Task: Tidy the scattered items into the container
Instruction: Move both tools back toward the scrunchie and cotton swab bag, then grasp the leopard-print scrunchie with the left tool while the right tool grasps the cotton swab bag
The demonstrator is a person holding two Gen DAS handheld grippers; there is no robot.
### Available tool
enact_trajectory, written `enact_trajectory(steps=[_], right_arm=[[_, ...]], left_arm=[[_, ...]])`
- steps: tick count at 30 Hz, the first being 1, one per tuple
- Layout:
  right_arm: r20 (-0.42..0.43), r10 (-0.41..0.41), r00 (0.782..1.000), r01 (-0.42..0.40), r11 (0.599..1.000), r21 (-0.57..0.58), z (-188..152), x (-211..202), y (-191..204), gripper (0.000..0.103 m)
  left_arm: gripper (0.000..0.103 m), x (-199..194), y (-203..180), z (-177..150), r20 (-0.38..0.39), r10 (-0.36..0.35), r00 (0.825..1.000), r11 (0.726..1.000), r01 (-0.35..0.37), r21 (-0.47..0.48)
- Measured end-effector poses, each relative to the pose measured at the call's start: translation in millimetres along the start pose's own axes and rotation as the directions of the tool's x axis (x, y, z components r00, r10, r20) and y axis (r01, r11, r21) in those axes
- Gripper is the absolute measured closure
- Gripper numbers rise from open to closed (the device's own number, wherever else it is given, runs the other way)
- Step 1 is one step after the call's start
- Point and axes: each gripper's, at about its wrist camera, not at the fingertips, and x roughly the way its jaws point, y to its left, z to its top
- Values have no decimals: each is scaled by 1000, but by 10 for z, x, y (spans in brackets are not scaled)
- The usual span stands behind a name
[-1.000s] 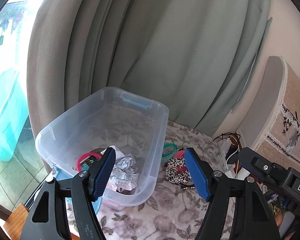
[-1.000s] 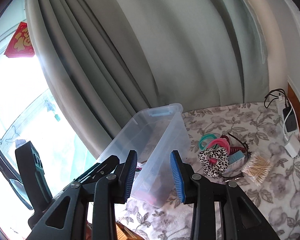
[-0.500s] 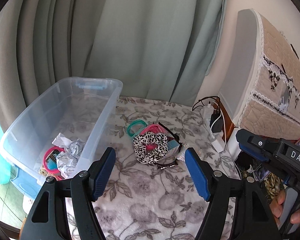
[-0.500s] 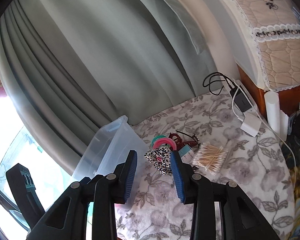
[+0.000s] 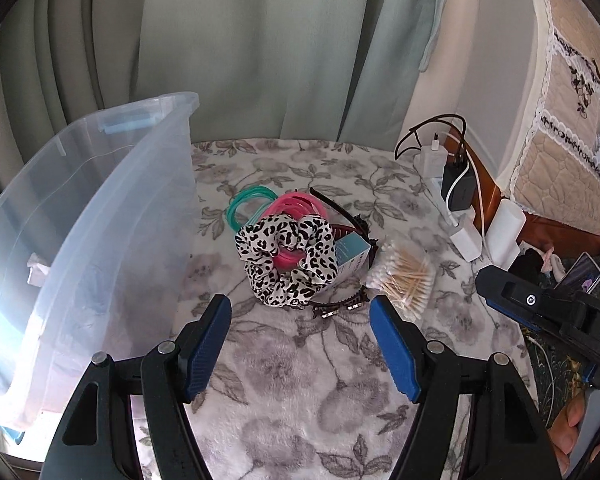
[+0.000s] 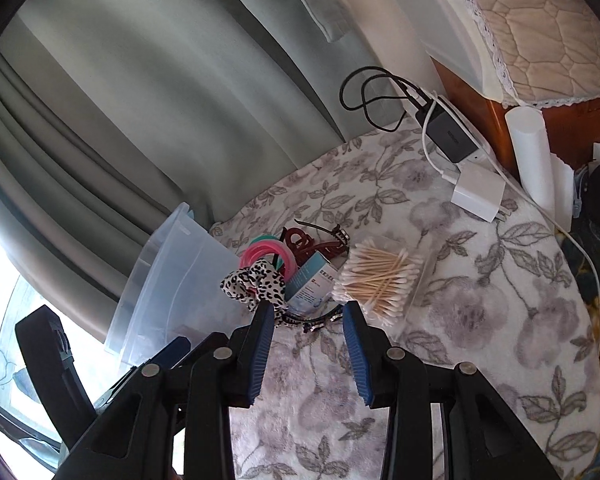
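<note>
Scrunchie (image 5: 286,264), hoops (image 5: 296,210) and swabs (image 5: 404,276) lie outside my bin (image 5: 100,216) at nine o'clock; both tongs (image 5: 300,344) (image 6: 308,344) gape empty.

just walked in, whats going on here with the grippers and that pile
A person is tidying small items into a clear bin. Both grippers are open and empty: the left gripper and right gripper point at a pile on the floral cloth beside the bin. The pile holds a leopard scrunchie, pink rings, a small box and cotton swabs, none grasped.
</note>
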Motion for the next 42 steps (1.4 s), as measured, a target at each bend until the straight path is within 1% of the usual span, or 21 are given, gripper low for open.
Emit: enact_trajectory(steps=[3, 7, 9, 11, 12, 13, 14, 16, 21, 25, 30, 36, 39, 42], right_arm=[[-28, -23, 999, 24, 999, 22, 2, 126, -122, 63], [-68, -52, 996, 56, 997, 50, 1, 305, -280, 63], [-94, -65, 993, 71, 995, 64, -7, 413, -348, 58], [-116, -72, 991, 81, 993, 80, -8, 514, -413, 48], [-124, -71, 990, 82, 993, 90, -5, 560, -444, 46], [-131, -73, 989, 86, 992, 96, 1, 599, -465, 42], [-139, -77, 987, 91, 991, 98, 11, 633, -478, 34], [-153, -79, 985, 95, 990, 103, 35, 714, -493, 25], [-167, -90, 982, 110, 988, 111, 106, 886, -489, 24], [-169, -114, 979, 134, 985, 113, 176, 1003, -465, 24], [-171, -145, 975, 162, 983, 90, 222, 1141, -393, 20], [-172, -187, 967, 201, 977, 68, 264, 1264, -320, 17], [-173, -213, 962, 224, 973, 49, 277, 1302, -286, 17], [-169, -211, 963, 222, 974, 49, 270, 1283, -295, 19]], left_arm=[[30, 163, -43, 32, -15, 3, 1000, 1000, -3, 21], [30, 370, -53, 66, -44, 1, 999, 1000, 0, 17], [30, 466, -54, 85, -51, 8, 999, 1000, -7, 21], [30, 551, -43, 97, -59, 10, 998, 1000, -9, 21], [30, 593, -38, 103, -64, 11, 998, 1000, -9, 21], [30, 635, -32, 110, -68, 12, 998, 1000, -10, 21], [30, 664, -25, 112, -72, 10, 997, 1000, -9, 18], [30, 715, -19, 116, -75, 9, 997, 1000, -7, 16], [30, 821, -20, 118, -81, 5, 997, 1000, -3, 30], [30, 891, 22, 116, -94, 2, 996, 1000, -1, 10], [32, 951, 99, 122, -97, 2, 995, 1000, -4, -19], [42, 956, 142, 137, -90, -16, 996, 999, 12, -39], [50, 936, 143, 139, -89, -18, 996, 999, 15, -34], [62, 903, 167, 148, -86, -19, 996, 999, 15, -37]])
